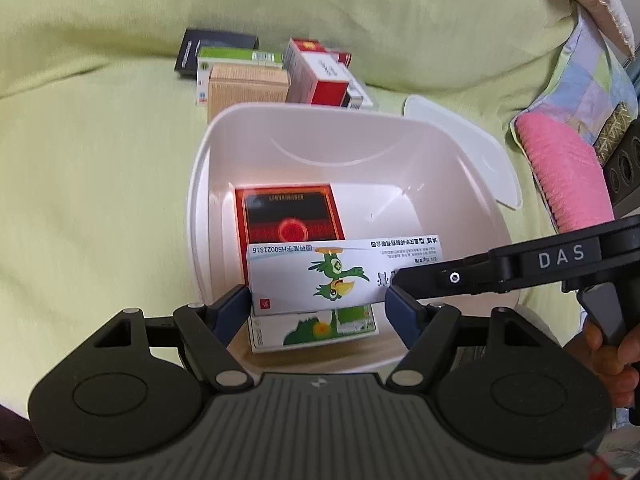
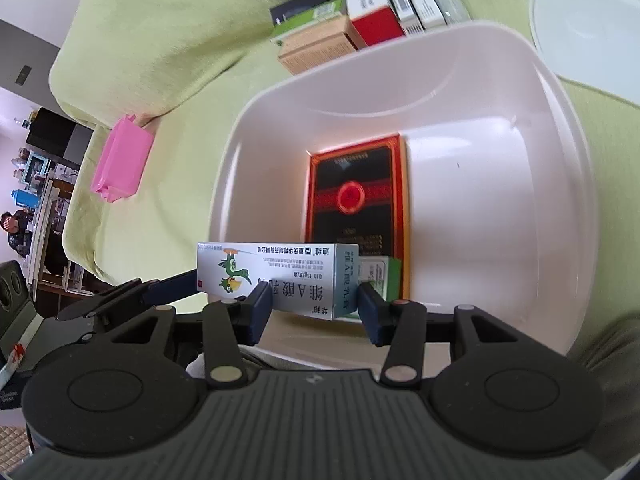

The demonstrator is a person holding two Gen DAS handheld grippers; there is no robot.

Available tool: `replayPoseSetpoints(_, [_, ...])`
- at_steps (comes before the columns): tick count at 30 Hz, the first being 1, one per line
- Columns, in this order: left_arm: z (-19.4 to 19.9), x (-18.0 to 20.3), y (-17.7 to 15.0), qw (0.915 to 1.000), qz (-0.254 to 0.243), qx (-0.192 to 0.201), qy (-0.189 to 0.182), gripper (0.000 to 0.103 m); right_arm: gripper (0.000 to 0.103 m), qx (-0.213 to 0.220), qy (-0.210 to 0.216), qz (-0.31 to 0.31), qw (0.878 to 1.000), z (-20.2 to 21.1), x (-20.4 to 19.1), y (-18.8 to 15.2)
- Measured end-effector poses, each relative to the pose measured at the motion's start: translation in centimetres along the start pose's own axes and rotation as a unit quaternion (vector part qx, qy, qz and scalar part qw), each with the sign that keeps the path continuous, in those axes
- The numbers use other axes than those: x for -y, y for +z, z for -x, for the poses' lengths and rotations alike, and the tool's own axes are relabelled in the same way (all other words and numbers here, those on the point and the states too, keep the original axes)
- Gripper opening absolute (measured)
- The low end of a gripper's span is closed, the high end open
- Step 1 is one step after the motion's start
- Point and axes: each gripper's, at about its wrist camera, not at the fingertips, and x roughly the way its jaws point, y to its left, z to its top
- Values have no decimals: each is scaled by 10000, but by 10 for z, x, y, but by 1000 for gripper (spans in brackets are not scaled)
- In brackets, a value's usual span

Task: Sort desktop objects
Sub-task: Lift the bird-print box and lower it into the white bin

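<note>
The white bin [image 1: 200, 184] sits on a green sofa cover [image 1: 100, 200], red-black box [image 1: 290, 216] flat inside. Both the left gripper [image 1: 318, 304] and right gripper [image 2: 316, 306] pinch the parrot box [image 1: 320, 276] over the bin's near edge.

A white bin [image 1: 200, 184] sits open-topped at frame centre, its right floor bare beside a red-black box [image 1: 289, 216]; stacked boxes [image 1: 276, 76] crowd its far rim, a lid [image 1: 472, 148] its right.
</note>
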Motion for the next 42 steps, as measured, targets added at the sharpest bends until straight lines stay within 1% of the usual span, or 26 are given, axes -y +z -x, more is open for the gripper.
replayPoseSetpoints(5, [-7, 0, -3, 9999, 78, -111, 11, 73, 44, -101, 5, -117, 9999, -6, 8, 0])
replayPoseSetpoints(17, [-24, 3, -6, 9985, 74, -497, 205, 73, 45, -414, 29, -362, 9985, -25, 21, 1])
replayPoseSetpoints(24, [-31, 0, -7, 9974, 112, -654, 270, 73, 47, -559, 65, -528, 9970, -36, 27, 2])
replayPoseSetpoints(30, [-34, 1, -3, 9963, 78, -768, 390, 74, 48, -691, 1, -607, 9958, -44, 30, 3])
replayPoseSetpoints(33, [-33, -1, -1, 9957, 112, -822, 417, 74, 48, -713, -16, -641, 9954, -44, 32, 2])
replayPoseSetpoints(36, [-31, -2, 0, 9952, 155, -869, 431, 74, 53, -690, -64, -625, 9956, -42, 33, 3])
replayPoseSetpoints(42, [-20, -3, 1, 9958, 178, -756, 475, 74, 54, -481, -202, -413, 9978, -31, 32, 6])
